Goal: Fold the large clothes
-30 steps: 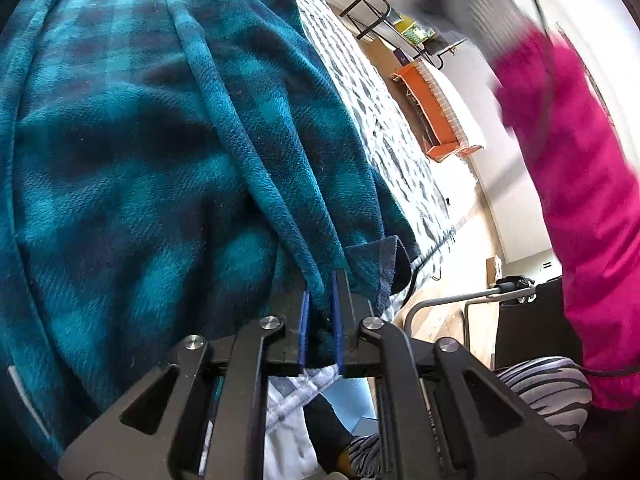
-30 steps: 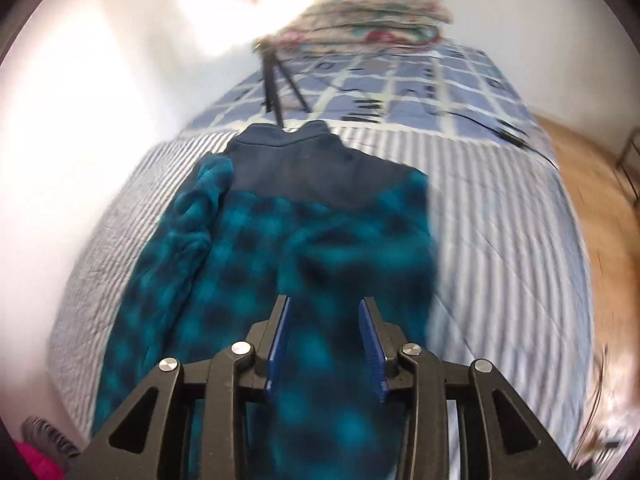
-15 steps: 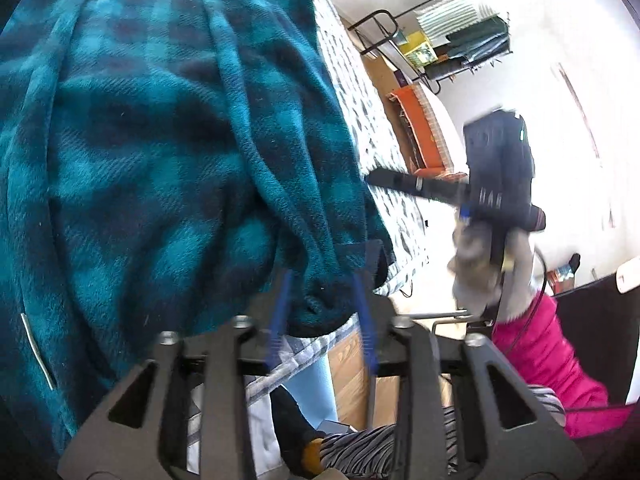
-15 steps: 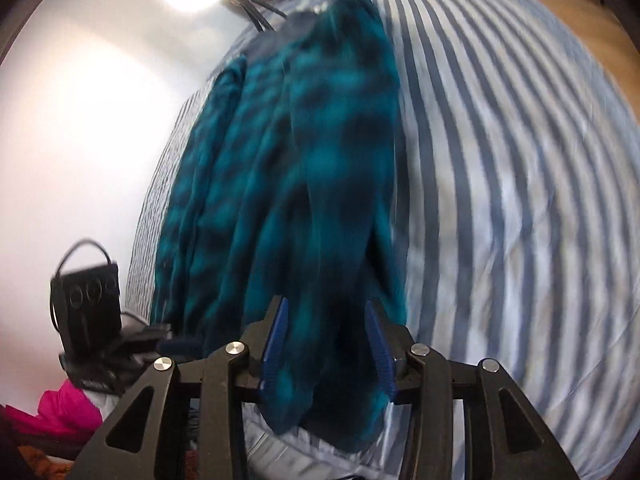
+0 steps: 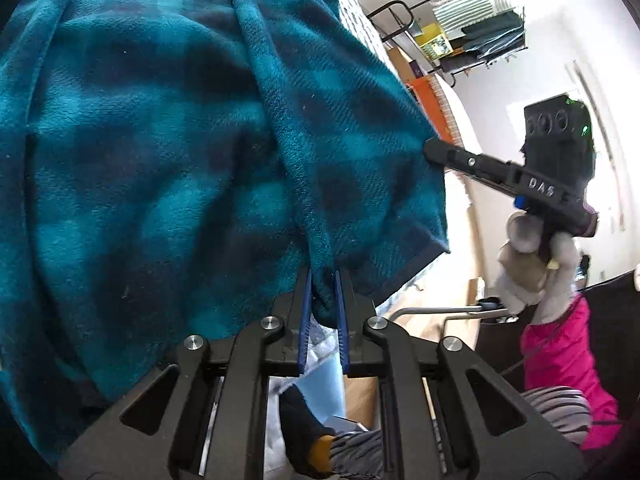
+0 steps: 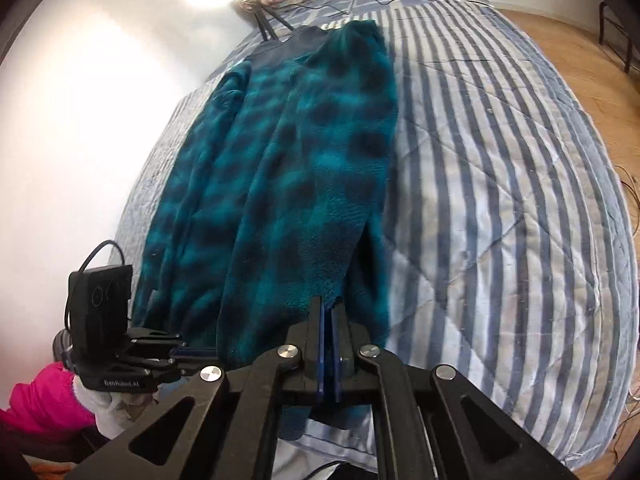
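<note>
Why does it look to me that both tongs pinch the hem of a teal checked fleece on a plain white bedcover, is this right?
Not quite: the bedcover is striped blue and white, as the right wrist view shows. Both the left tongs and right tongs do pinch the teal fleece hem.

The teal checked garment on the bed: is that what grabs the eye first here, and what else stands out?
Yes: the teal plaid fleece garment lies lengthwise on the striped quilt, filling the middle of the right wrist view. At its near hem the right hand-held gripper is clamped shut on the fabric, its jaws having just closed. The left hand-held gripper pinches a fold of the same hem, and a bright pink sleeve shows at lower right.
</note>
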